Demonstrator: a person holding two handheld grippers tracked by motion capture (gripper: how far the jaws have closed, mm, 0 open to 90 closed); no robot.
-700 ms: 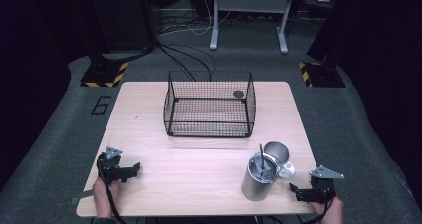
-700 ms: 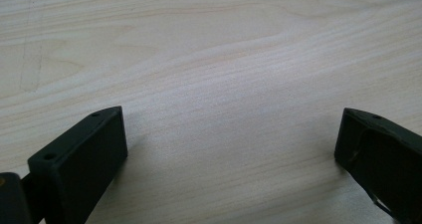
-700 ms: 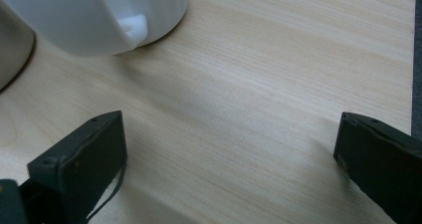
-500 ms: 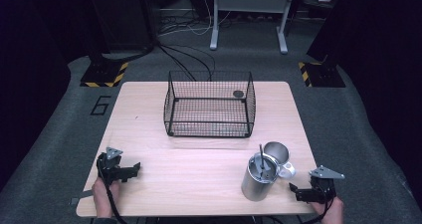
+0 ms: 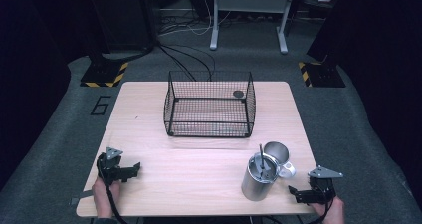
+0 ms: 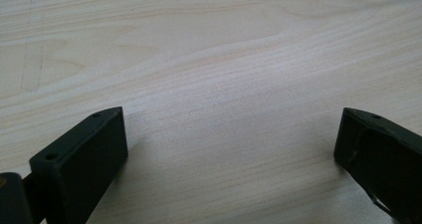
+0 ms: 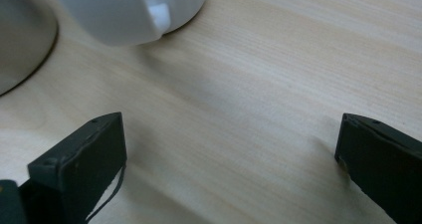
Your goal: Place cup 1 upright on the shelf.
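Right gripper view: right gripper (image 7: pixel 231 149) jaws wide apart, empty, low over wooden surface (image 7: pixel 278 69); white mug (image 7: pixel 132 10) ahead-left, steel canister (image 7: pixel 20 35) further left, neither between jaws. Left gripper (image 6: pixel 231 144) likewise spread, empty.

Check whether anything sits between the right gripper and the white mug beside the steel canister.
Nothing visible does. The right gripper, jaws open, faces the white mug across bare table; the steel canister stands off to one side.
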